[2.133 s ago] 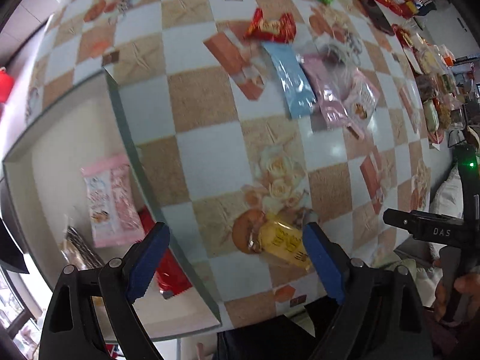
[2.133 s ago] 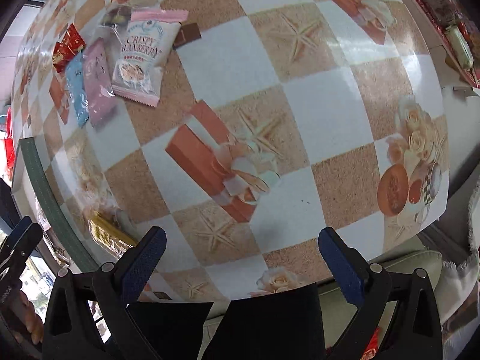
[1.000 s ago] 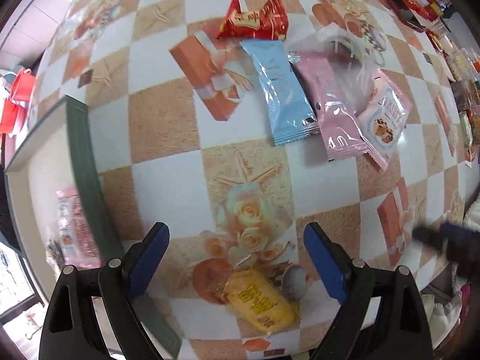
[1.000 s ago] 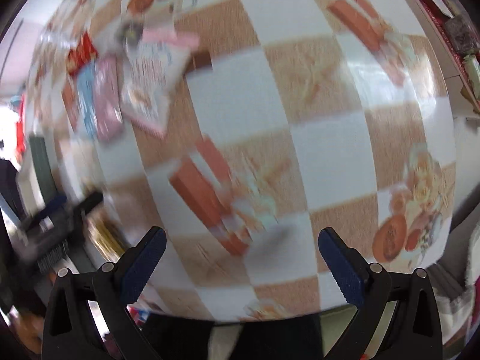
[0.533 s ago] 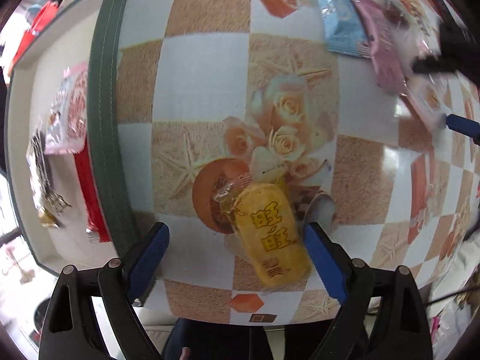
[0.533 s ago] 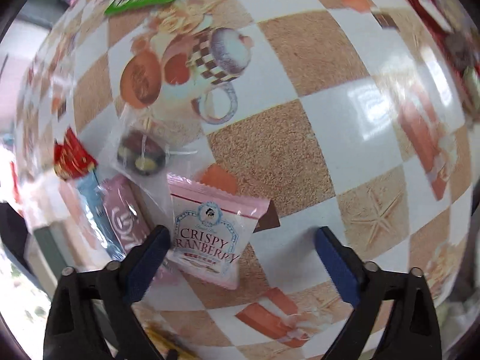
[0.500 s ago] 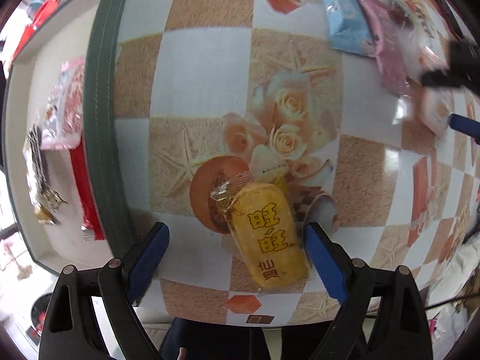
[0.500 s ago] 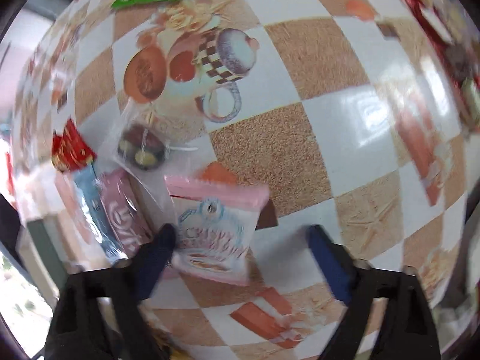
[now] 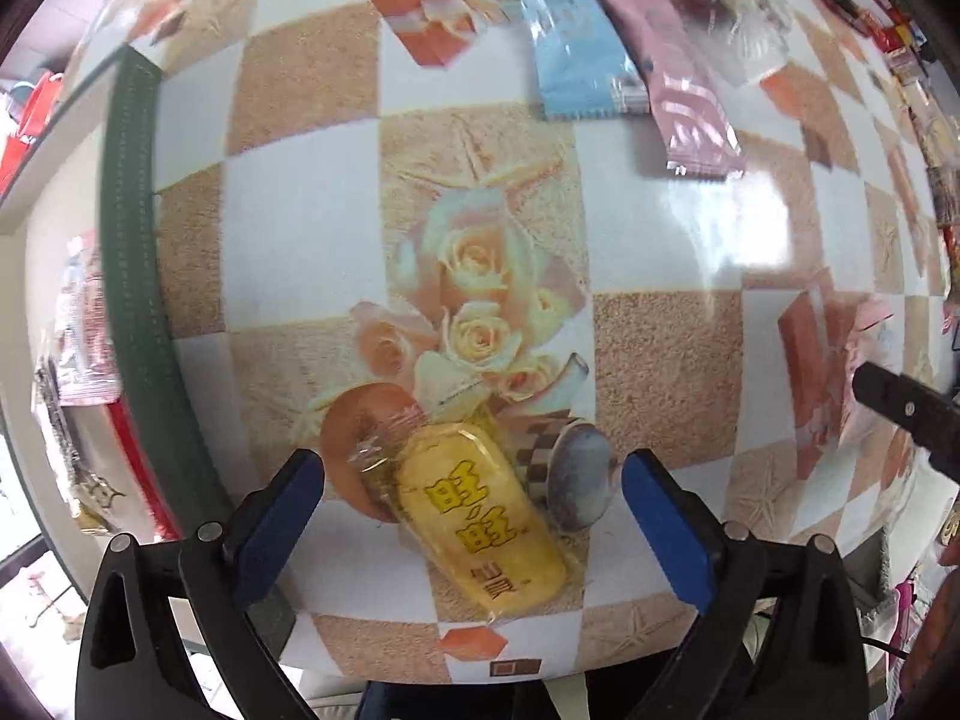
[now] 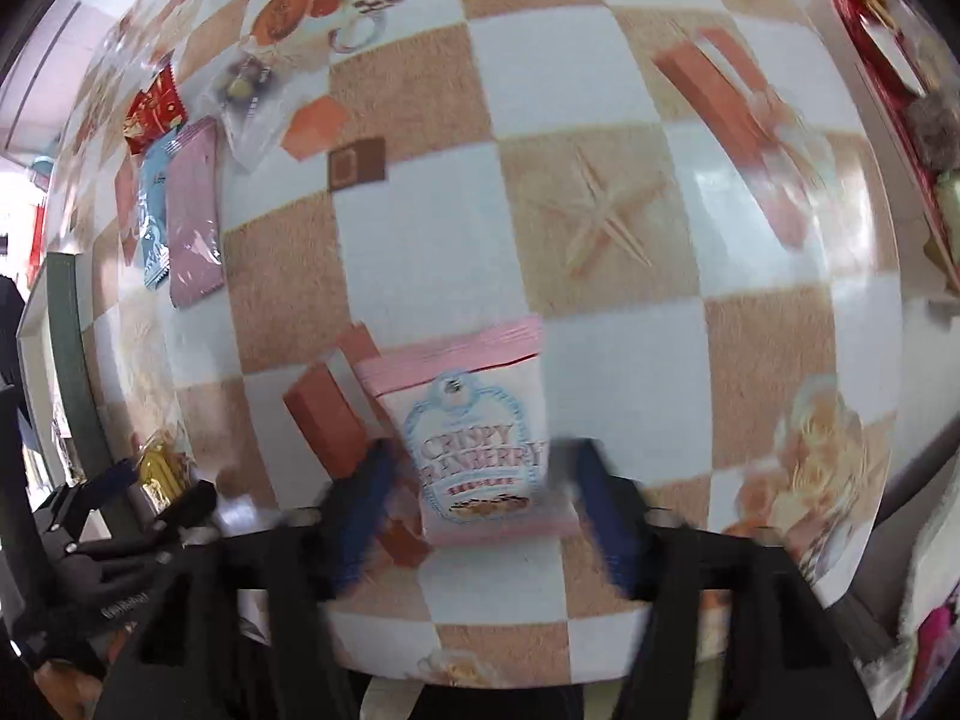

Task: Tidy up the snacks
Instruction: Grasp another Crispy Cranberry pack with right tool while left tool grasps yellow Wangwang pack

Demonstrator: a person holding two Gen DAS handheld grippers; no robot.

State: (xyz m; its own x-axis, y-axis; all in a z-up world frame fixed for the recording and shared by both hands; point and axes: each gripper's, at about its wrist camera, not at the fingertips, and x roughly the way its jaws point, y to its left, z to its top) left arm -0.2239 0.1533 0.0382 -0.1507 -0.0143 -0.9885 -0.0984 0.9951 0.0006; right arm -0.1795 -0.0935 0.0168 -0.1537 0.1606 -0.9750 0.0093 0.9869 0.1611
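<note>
Item: pink cranberry packet (image 10: 480,450), which we are now closing the right gripper (image 10: 474,480) on. Yellow cracker pack (image 9: 480,510): left gripper (image 9: 474,504), wide, is descending around it.

- Right gripper (image 10: 480,501) at 6 o'clock, blurred blue pads flanking the Crispy Cranberry packet (image 10: 474,444).
- Pink wrapper (image 10: 193,213) and light-blue wrapper (image 10: 151,210) at 10 o'clock.
</note>
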